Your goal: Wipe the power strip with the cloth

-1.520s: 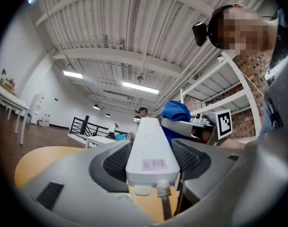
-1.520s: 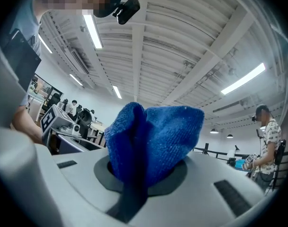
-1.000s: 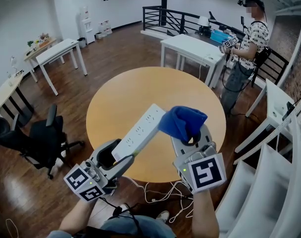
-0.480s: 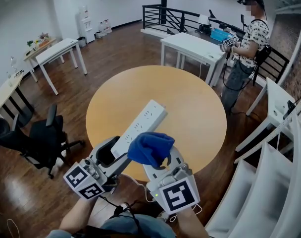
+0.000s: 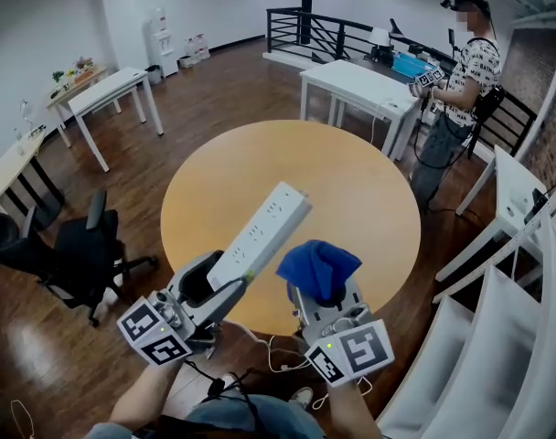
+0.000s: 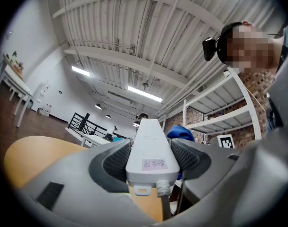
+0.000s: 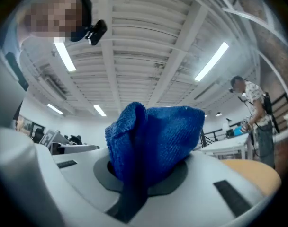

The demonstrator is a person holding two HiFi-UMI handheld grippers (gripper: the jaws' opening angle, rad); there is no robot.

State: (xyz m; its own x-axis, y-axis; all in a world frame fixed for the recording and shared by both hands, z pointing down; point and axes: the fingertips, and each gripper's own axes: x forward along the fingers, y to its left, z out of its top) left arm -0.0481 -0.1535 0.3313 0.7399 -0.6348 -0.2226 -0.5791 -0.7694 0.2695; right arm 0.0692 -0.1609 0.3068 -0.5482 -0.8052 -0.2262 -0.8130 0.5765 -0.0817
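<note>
My left gripper (image 5: 225, 286) is shut on the cord end of a long white power strip (image 5: 261, 234), held tilted up above the round wooden table (image 5: 351, 181). In the left gripper view both pads press the sides of the power strip (image 6: 150, 148). My right gripper (image 5: 322, 297) is shut on a bunched blue cloth (image 5: 318, 267), which sits just right of the strip's lower half, a small gap apart. The blue cloth (image 7: 153, 141) fills the right gripper view between the jaws. A white cord (image 5: 287, 355) hangs from the strip below the table edge.
A person (image 5: 456, 71) stands at the far right by a white table (image 5: 360, 85). A black office chair (image 5: 72, 254) is at the left. White tables (image 5: 109, 94) line the left wall, white shelving (image 5: 516, 273) the right.
My right gripper with the blue cloth slid from the strip's upper end down toward me along it, then shifted a little right. The left gripper and the strip stayed put.
</note>
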